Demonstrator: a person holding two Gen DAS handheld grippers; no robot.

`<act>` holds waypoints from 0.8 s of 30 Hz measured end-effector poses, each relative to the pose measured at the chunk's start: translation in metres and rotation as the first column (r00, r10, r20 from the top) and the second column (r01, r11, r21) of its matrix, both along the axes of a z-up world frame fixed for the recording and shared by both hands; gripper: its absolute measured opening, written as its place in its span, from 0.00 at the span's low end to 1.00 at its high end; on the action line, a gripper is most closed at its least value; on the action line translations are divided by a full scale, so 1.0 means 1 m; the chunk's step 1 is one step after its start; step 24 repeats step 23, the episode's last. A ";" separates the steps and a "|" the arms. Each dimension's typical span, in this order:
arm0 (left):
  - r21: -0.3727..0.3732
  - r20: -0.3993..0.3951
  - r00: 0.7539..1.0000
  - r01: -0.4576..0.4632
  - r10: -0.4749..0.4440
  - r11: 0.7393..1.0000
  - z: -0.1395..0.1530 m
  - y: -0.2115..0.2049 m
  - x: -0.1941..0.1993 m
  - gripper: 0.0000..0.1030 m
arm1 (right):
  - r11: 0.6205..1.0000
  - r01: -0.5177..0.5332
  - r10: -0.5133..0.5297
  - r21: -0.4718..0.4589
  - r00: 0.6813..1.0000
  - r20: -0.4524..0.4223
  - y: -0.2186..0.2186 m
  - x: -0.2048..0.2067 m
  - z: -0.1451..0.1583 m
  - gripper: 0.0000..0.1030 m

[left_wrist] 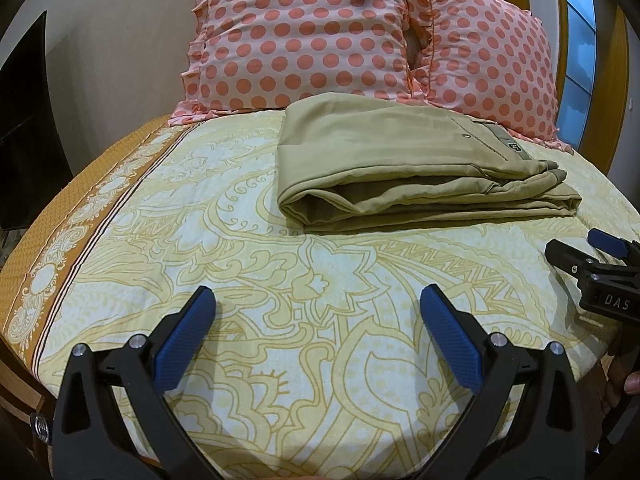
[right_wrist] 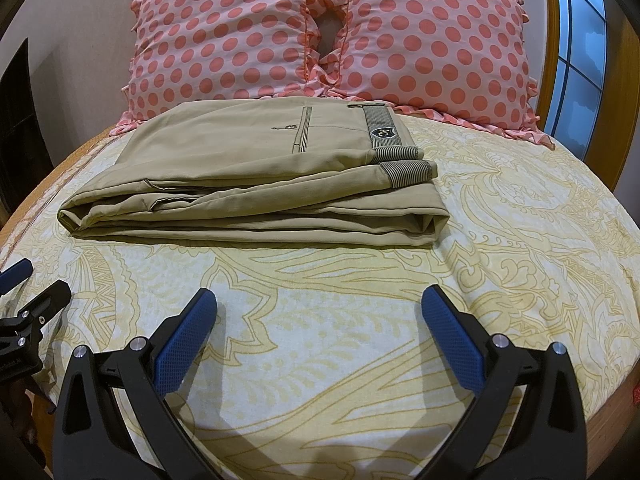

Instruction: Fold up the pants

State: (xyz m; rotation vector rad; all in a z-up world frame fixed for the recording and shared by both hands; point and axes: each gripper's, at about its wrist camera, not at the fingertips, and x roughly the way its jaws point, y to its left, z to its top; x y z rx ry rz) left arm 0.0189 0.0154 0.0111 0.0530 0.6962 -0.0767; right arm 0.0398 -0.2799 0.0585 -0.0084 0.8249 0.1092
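Observation:
Khaki pants (left_wrist: 400, 160) lie folded in a flat stack on the bed, just in front of the pillows; they also show in the right wrist view (right_wrist: 248, 176), waistband with a striped band and badge on top at the right. My left gripper (left_wrist: 316, 300) is open and empty, over the bedsheet well short of the pants. My right gripper (right_wrist: 320, 300) is open and empty, also short of the pants. The right gripper shows at the right edge of the left wrist view (left_wrist: 592, 256), the left gripper at the left edge of the right wrist view (right_wrist: 24, 284).
Two pink pillows with coral dots (left_wrist: 304, 36) (right_wrist: 436, 40) stand against the wooden headboard (right_wrist: 616, 120). The yellow patterned bedsheet (left_wrist: 280, 280) covers the bed, with an orange border at the left (left_wrist: 60, 240). A window (right_wrist: 576, 60) is at the right.

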 end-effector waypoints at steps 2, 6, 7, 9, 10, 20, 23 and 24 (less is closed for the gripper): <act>0.000 0.000 1.000 -0.001 0.001 1.000 0.000 0.000 0.000 0.98 | 1.000 0.000 0.000 0.000 1.000 0.000 0.000 0.000 0.000 0.99; 0.000 0.001 1.000 -0.001 0.001 1.000 0.000 0.000 0.000 0.98 | 1.000 0.001 -0.001 0.000 1.000 0.001 0.000 0.000 0.000 0.99; 0.000 0.002 1.000 0.000 0.000 1.000 0.000 0.000 0.000 0.98 | 1.000 0.001 -0.001 0.000 1.000 0.001 0.000 0.000 0.000 0.99; 0.000 0.002 1.000 -0.002 0.002 1.000 0.001 -0.001 0.000 0.98 | 1.000 0.001 -0.001 0.000 1.000 0.000 0.000 0.000 0.000 0.99; 0.001 0.000 1.000 -0.002 0.002 1.000 0.001 -0.002 0.001 0.98 | 1.000 0.001 -0.001 0.000 1.000 0.000 0.000 0.001 0.000 0.99; 0.001 0.001 1.000 -0.001 0.001 1.000 0.001 -0.001 0.001 0.98 | 1.000 0.002 -0.002 0.000 1.000 0.002 0.001 0.000 0.000 0.99; 0.000 -0.003 1.000 -0.001 0.001 1.000 0.002 0.000 0.002 0.98 | 1.000 0.002 -0.002 0.000 1.000 0.002 0.001 0.001 0.000 0.99; 0.000 -0.003 1.000 -0.001 0.001 1.000 0.002 0.000 0.002 0.98 | 1.000 0.002 -0.002 0.000 1.000 0.002 0.001 0.001 0.000 0.99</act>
